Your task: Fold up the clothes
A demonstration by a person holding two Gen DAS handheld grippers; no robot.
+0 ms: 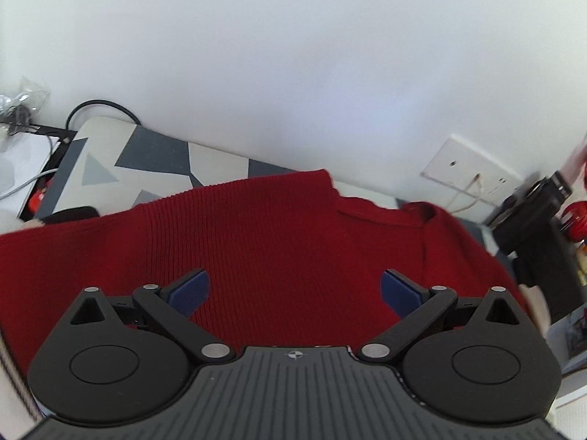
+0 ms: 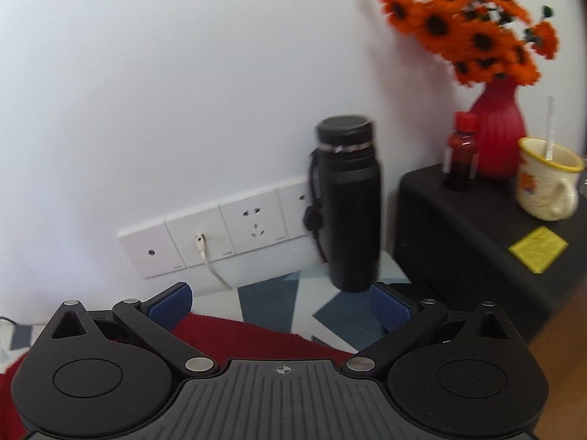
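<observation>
Red sweater (image 1: pixel 256 242) flat under both wide, empty claws — orange flowers (image 2: pixel 473 25) in red vase (image 2: pixel 499 139).

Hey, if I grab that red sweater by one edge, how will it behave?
The sweater will probably go floppy and drape, since it lies limp with wavy edges on the patterned table. Its ribbed knit looks grippy rather than slippery, so the left gripper, now open above it, should hold. It may stretch somewhat under its own weight.
</observation>
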